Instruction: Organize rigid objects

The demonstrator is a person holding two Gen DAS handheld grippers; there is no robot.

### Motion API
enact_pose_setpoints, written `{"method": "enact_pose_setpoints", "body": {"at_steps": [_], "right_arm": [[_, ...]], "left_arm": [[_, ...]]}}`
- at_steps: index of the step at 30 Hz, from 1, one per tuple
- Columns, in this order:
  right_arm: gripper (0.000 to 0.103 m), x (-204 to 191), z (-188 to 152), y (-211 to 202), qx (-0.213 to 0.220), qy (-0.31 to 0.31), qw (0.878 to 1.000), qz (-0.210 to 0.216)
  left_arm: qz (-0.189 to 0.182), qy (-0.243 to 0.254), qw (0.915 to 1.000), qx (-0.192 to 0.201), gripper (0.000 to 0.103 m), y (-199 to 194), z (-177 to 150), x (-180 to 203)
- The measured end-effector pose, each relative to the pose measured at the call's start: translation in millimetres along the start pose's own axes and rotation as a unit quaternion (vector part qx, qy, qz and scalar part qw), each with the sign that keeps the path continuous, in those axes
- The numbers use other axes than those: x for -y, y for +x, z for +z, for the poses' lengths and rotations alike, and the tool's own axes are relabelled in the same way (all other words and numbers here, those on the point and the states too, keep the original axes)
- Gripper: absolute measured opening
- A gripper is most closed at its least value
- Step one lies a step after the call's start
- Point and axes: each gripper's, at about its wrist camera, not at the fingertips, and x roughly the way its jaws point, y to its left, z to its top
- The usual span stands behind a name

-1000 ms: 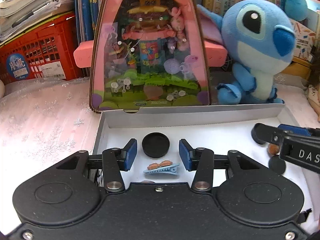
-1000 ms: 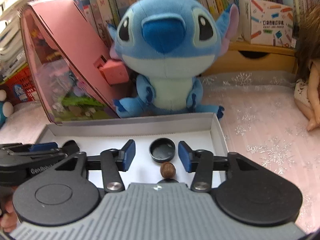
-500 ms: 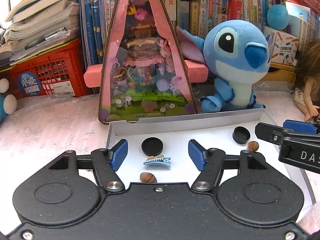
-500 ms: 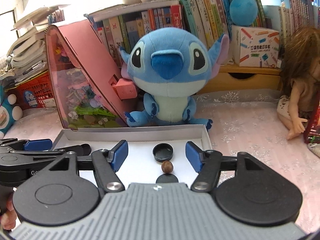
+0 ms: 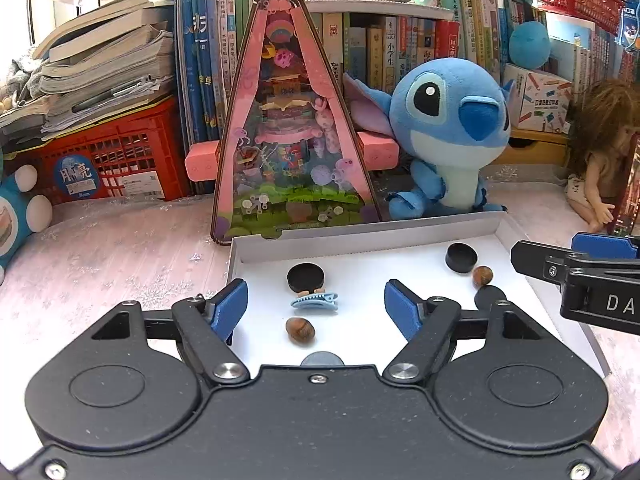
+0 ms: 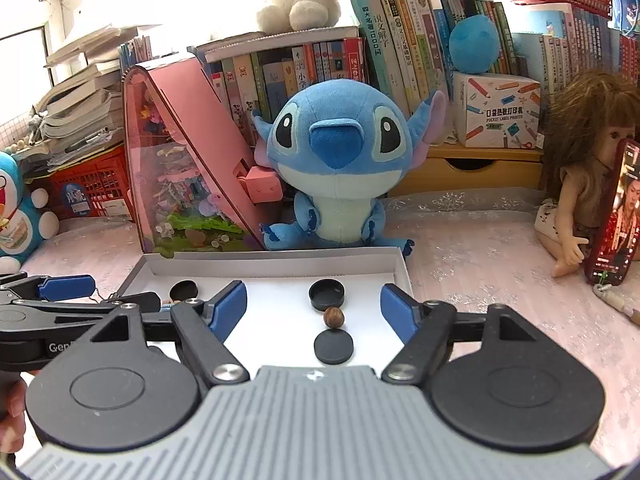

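A shallow white box (image 5: pixel 360 242) (image 6: pixel 264 266) holds small items. In the left wrist view I see a black cap (image 5: pixel 305 277), a blue hair clip (image 5: pixel 314 301), a brown nut (image 5: pixel 300 328), a grey disc edge (image 5: pixel 322 359), and on the right another black cap (image 5: pixel 461 257), a nut (image 5: pixel 481 276) and a black disc (image 5: pixel 489 296). My left gripper (image 5: pixel 316 308) is open and empty above the clip. My right gripper (image 6: pixel 314 307) is open and empty over a black cap (image 6: pixel 326 295), a nut (image 6: pixel 333 317) and a black disc (image 6: pixel 333 346).
A pink triangular display case (image 5: pixel 294 140) and a blue plush toy (image 5: pixel 448 132) stand right behind the box. A red crate (image 5: pixel 108 160), book stacks and a shelf of books line the back. A doll (image 6: pixel 580 184) and a phone (image 6: pixel 618 216) are at the right.
Both grippers have pulled back and up from the box, so more of the box and room shows. Both jaws have opened wider. The items in the box have not moved.
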Motion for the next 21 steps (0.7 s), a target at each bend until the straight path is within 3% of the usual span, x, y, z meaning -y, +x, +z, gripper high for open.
{"method": "enact_pose_setpoints", "body": {"at_steps": [21], "right_arm": [[0.086,-9,-14,-43,0.023,-0.031,0.999,-0.005]], "left_arm": [[-0.02,0.001,0.9996,0.021,0.077,-45,-19,4]]}}
